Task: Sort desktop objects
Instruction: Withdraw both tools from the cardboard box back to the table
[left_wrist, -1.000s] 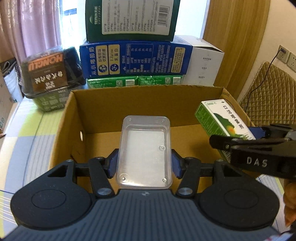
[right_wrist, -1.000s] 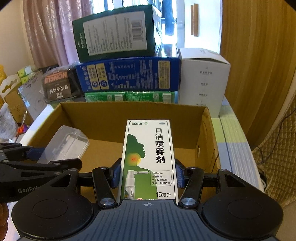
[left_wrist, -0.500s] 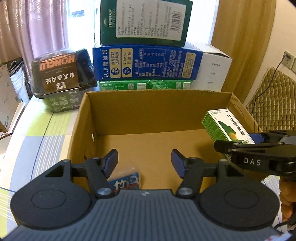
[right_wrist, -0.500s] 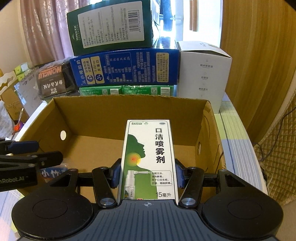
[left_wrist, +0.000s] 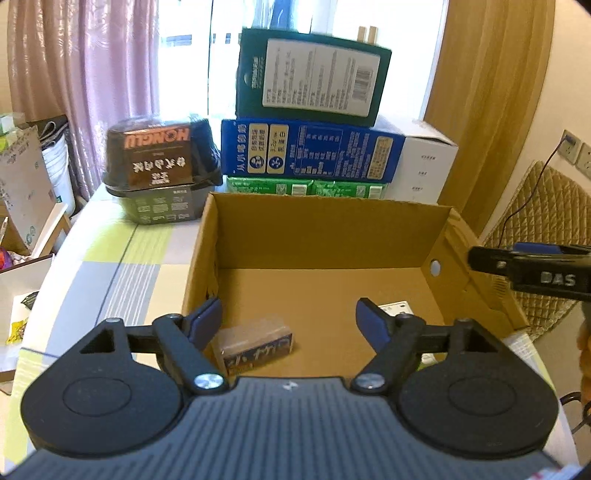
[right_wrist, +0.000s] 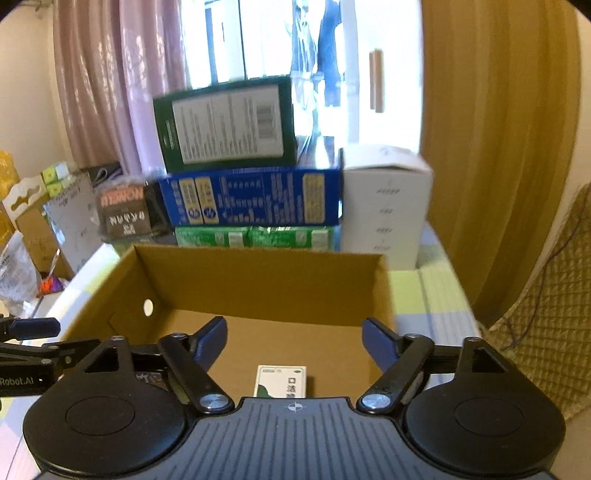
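With both tongs spread empty above brown cardboard box (left_wrist: 439, 236): left gripper (left_wrist: 289, 318) nearest small blue-labelled packet (left_wrist: 255, 345), lower centre, long axis crosswise

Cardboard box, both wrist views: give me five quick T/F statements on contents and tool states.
1. The right tool grips the green-and-white spray box. False: it is open, and the box lies on the floor of the cardboard box.
2. The left tool is open. True.
3. A small blue-labelled packet lies inside the cardboard box. True.
4. The cardboard box holds nothing. False: it holds at least two items.
5. Stacked cartons stand behind the cardboard box. True.
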